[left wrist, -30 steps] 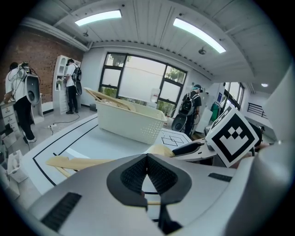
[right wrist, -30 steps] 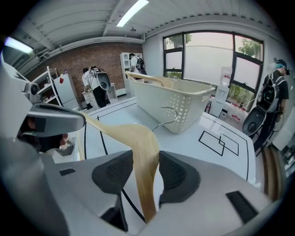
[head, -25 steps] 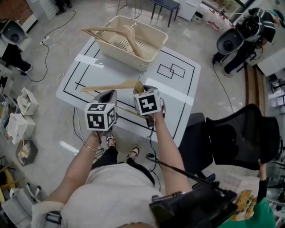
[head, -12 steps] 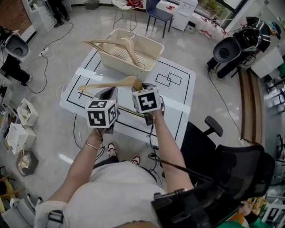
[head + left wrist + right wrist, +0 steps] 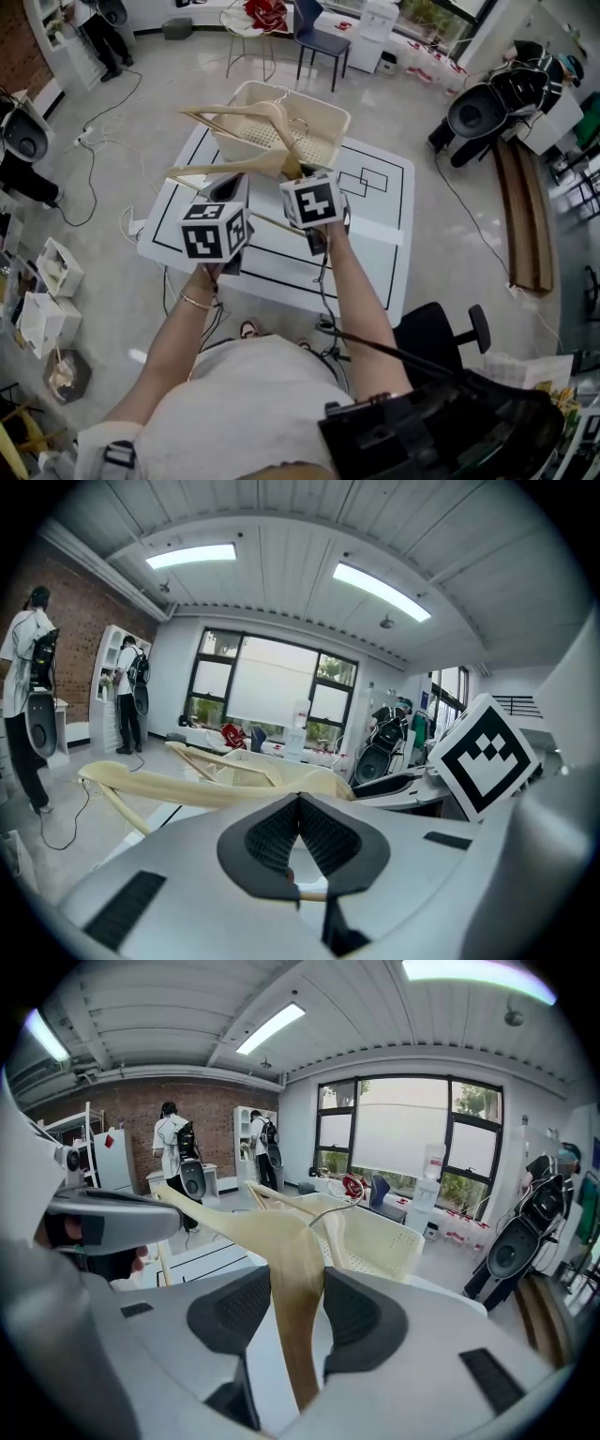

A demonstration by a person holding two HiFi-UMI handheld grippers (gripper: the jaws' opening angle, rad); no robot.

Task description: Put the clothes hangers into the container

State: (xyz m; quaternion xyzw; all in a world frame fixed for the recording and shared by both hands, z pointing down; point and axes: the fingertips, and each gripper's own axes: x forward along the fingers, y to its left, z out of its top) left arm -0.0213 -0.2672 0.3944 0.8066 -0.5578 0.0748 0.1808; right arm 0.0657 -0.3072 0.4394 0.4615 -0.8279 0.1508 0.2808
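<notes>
My left gripper (image 5: 298,808) and right gripper (image 5: 295,1288) clamp one wooden hanger (image 5: 234,169), mid-frame; it may snag the basket (image 5: 330,112)'s resting hanger (image 5: 272,117).

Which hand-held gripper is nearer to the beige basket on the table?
Right. The right hand-held gripper is just short of the basket, gripping the wooden hanger; the left hand-held gripper holds the same hanger farther back and left.
</notes>
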